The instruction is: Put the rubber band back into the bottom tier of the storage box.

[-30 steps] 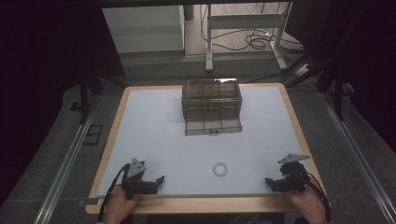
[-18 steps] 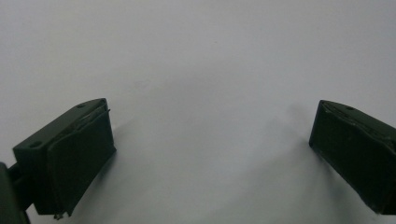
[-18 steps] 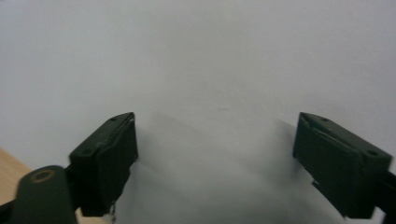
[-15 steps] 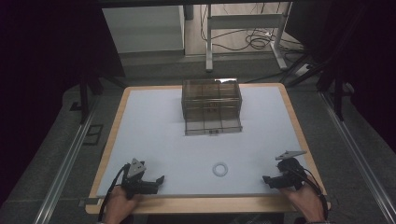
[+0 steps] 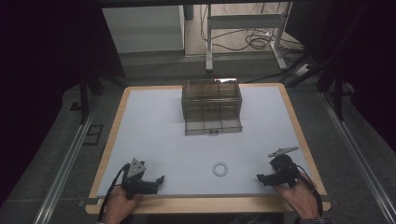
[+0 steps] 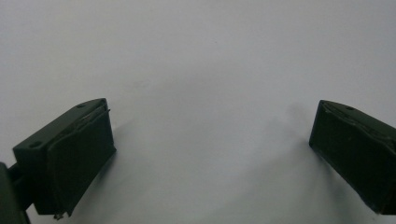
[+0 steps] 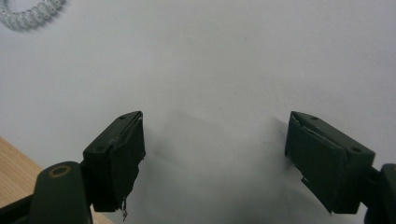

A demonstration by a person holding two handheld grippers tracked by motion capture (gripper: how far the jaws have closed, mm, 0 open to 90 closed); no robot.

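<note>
Overhead, the coiled ring (image 5: 220, 168) lies on the white table (image 5: 154, 135) between the left gripper (image 5: 154, 179) and right gripper (image 5: 262, 178), nearer the right; the drawer box (image 5: 211, 105) shows no readable label. Along the left gripper (image 6: 210, 140), jaws gape wide over bare tabletop. Along the right gripper (image 7: 212, 149), jaws are equally spread and empty, the ring (image 7: 30, 14) at upper left.

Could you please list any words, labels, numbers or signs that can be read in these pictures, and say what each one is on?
No text can be read.
The clear drawer box has a small dark tab on its open lower drawer, too small to show any marking.
The coiled ring, the white table top, the left tool and the right tool carry no lettering.
</note>
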